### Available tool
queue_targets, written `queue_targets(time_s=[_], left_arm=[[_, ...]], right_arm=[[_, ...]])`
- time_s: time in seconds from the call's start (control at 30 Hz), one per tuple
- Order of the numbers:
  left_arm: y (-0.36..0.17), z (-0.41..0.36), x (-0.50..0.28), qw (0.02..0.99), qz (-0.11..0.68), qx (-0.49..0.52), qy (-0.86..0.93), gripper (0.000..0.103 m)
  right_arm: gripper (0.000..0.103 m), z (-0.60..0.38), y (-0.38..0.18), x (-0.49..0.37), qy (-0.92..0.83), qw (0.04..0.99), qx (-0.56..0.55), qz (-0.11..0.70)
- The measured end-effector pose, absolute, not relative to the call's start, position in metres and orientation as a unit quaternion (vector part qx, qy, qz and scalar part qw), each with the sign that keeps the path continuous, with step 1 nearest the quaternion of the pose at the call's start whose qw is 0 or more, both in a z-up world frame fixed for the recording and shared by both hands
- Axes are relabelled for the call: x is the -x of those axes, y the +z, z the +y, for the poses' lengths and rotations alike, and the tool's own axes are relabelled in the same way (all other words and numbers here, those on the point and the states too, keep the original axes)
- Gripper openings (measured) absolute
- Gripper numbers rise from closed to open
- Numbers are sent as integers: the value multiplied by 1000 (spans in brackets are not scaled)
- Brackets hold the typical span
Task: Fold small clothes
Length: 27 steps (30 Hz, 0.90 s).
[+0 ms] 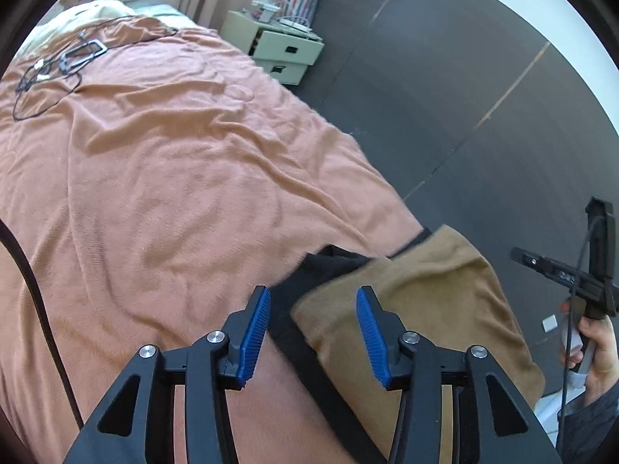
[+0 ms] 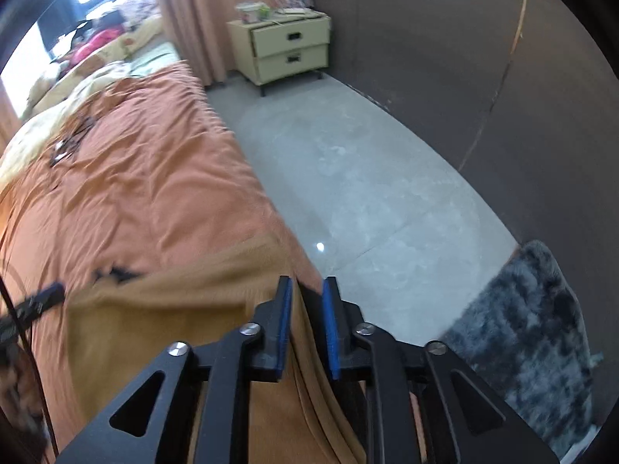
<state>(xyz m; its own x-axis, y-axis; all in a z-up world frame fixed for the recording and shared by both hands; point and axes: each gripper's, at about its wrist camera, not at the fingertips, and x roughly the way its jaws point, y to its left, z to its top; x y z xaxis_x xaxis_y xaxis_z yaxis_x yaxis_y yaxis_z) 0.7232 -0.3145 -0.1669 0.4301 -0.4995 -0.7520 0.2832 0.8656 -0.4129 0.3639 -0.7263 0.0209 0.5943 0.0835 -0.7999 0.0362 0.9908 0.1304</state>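
A tan garment [image 1: 425, 309] with a black inner layer [image 1: 332, 266] lies folded at the near right corner of the bed's orange blanket [image 1: 174, 174]. My left gripper [image 1: 313, 294] hovers over the garment's left edge, its jaws wide apart and nothing pressed between the blue pads [image 1: 253, 332]. In the right wrist view the same garment [image 2: 174, 328] fills the lower left. My right gripper [image 2: 307, 282] sits at the garment's right edge by the bed's side. Its jaws stand a narrow gap apart, and the tan and black cloth shows through the gap without being pinched. A hand [image 1: 595, 348] holds that gripper at the right.
Cables and a small device [image 1: 77, 54] lie at the blanket's far end. A cream nightstand [image 2: 286, 46] stands against the dark wall [image 1: 445, 77]. Grey floor [image 2: 367, 193] runs beside the bed, with a dark fluffy rug [image 2: 534, 328] at the right. A black cable [image 1: 35, 290] crosses the left.
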Motion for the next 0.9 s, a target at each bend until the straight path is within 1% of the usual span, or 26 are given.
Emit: queue_targets(time_s=[0.03, 0.07, 0.2, 0.27, 0.3, 0.33, 0.37, 0.4, 0.43, 0.7, 0.9], left_arm=[[-166, -317, -720, 836, 483, 113, -236, 49], [-164, -321, -715, 833, 487, 112, -239, 48], [-159, -338, -695, 827, 497, 93, -246, 49], [-159, -345, -683, 822, 506, 87, -246, 51], [-160, -350, -677, 819, 512, 83, -246, 55], [-161, -353, -672, 817, 514, 79, -247, 60], [-162, -357, -667, 816, 517, 74, -248, 63], [-164, -360, -661, 815, 519, 70, -248, 69], [-166, -363, -655, 813, 523, 70, -247, 70], [-178, -385, -609, 795, 550, 49, -252, 70], [-179, -397, -578, 786, 560, 46, -257, 70]], right_arm=[[42, -730, 23, -351, 21, 892, -63, 447], [52, -731, 24, -342, 23, 894, -59, 443], [52, -733, 27, -293, 55, 901, -39, 428], [52, -733, 26, -268, 63, 901, -29, 427], [52, -732, 24, -258, 70, 902, -28, 426], [49, -732, 22, -250, 79, 902, -27, 424], [47, -731, 18, -238, 89, 903, -23, 420], [47, -728, 15, -230, 94, 903, -20, 418], [47, -728, 11, -222, 98, 904, -17, 417], [48, -724, -31, -177, 76, 898, 13, 432], [50, -729, -28, -143, 71, 909, -3, 411]])
